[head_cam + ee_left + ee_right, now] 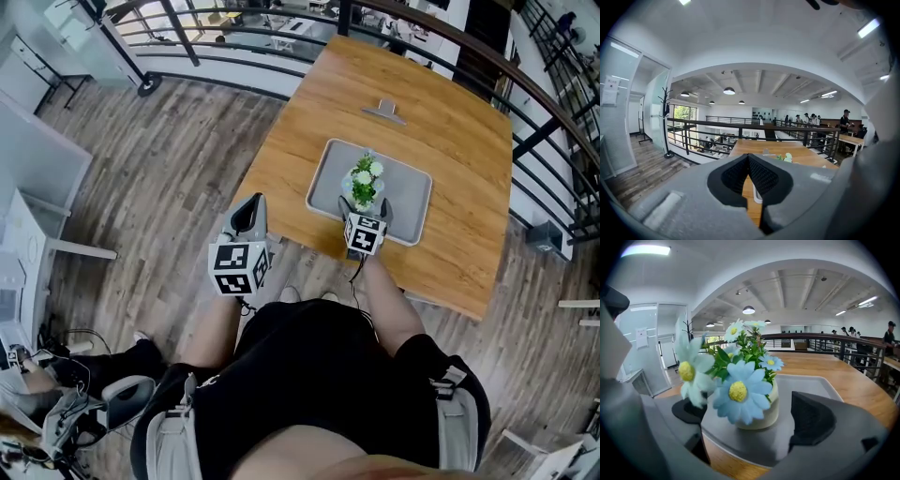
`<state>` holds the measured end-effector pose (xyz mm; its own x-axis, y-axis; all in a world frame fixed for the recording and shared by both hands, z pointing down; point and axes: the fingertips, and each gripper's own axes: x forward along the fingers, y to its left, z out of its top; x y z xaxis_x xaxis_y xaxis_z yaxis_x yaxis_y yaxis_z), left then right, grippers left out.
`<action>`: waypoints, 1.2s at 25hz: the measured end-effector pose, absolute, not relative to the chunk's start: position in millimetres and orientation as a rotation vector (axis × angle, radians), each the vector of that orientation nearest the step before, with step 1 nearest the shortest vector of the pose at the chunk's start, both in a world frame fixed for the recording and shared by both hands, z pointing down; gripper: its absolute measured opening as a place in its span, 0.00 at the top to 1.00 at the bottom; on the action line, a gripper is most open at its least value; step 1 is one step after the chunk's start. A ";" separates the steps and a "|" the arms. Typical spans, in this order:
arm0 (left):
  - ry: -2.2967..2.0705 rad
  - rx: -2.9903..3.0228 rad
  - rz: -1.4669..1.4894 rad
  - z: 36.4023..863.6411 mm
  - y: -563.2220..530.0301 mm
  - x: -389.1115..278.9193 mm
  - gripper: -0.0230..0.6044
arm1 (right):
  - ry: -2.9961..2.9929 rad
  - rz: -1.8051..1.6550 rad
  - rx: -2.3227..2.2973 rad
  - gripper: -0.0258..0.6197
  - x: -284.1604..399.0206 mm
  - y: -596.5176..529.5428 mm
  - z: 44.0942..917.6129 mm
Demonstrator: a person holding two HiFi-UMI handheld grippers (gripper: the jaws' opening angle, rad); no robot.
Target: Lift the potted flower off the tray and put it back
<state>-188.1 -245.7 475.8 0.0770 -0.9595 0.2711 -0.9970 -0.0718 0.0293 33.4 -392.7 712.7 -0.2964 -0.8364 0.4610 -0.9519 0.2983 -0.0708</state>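
Observation:
A cream pot of pale blue daisies, the potted flower (364, 184) (761, 408), stands on the near part of a grey tray (408, 187) (811, 385) on the wooden table. My right gripper (364, 207) (750, 417) is open, with one jaw on each side of the pot. Its dark pads (813, 418) stand apart from the pot. My left gripper (251, 211) (749, 174) is shut on nothing and hangs off the table's near left edge. In the left gripper view the flower (787, 158) peeks over the jaws.
The wooden table (441, 122) carries a small grey metal piece (384, 111) beyond the tray. Black railings (234, 33) run behind the table. A cabinet (28, 234) and cables lie on the plank floor to my left. People stand in the distance (811, 119).

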 end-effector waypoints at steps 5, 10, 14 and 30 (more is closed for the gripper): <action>-2.003 2.133 0.276 476.7 -246.8 -191.6 0.94 | -2.216 0.529 1.590 0.10 32.8 -407.0 726.7; -2.018 2.130 0.283 474.3 -247.6 -193.2 0.94 | -2.192 0.529 1.526 0.10 31.1 -416.3 739.2; -2.032 2.129 0.293 472.1 -246.6 -195.1 0.94 | -2.163 0.500 1.481 0.14 31.1 -419.9 745.6; -1.997 2.158 0.283 475.7 -253.2 -195.7 0.94 | -2.164 0.411 1.435 0.24 31.6 -419.9 723.3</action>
